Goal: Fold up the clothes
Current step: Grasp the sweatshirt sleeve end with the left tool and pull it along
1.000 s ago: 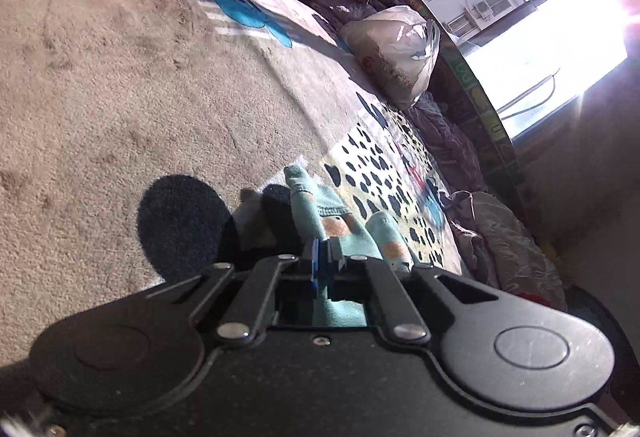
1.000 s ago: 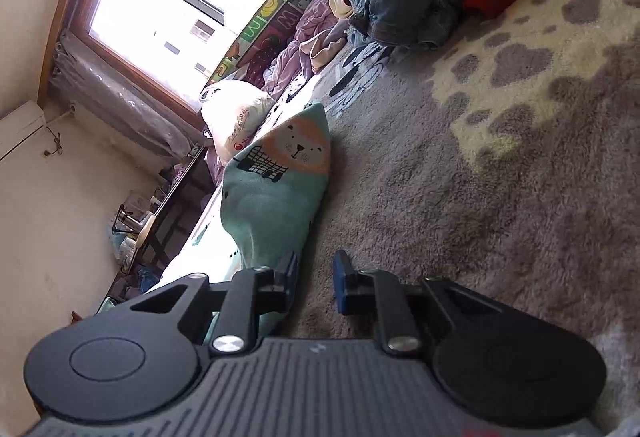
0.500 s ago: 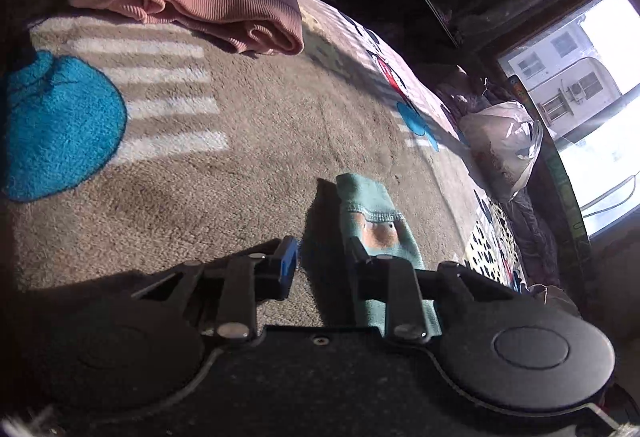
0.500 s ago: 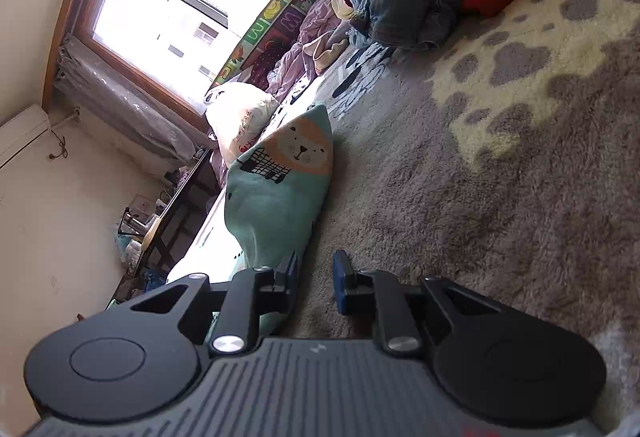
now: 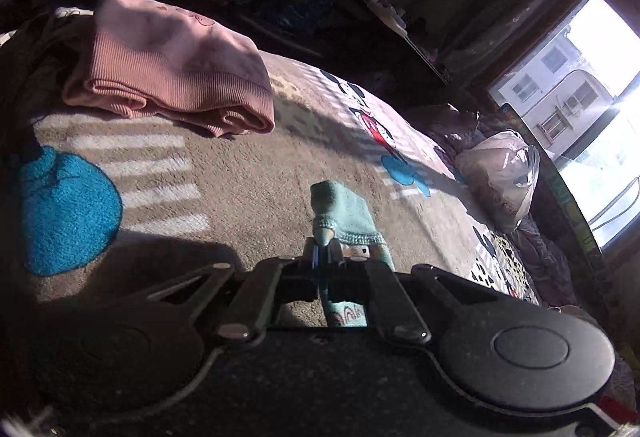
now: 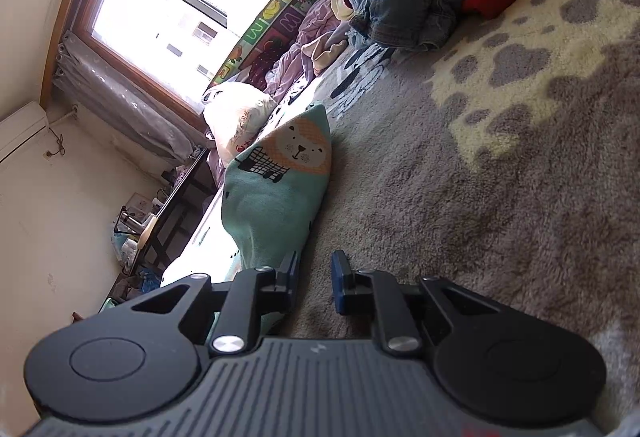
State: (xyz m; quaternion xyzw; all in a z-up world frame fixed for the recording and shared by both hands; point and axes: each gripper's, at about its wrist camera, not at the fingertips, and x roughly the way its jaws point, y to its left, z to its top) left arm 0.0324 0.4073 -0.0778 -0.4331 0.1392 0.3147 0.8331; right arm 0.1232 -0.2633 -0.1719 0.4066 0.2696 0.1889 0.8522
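Fuzzy blanket (image 5: 248, 193), harsh window glare. Your left gripper (image 5: 322, 252) has just snapped closed on the teal sock (image 5: 348, 213); right gripper (image 6: 316, 279) hangs slightly open, empty. Thin pinch, so a tug could slip it.

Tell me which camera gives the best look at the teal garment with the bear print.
The right wrist view: the teal garment lies there lit and unobstructed, bear face and checked pattern plain. The left wrist view shows only a narrow bunched stretch of it, partly shadowed, its edge pinched in the left tool.
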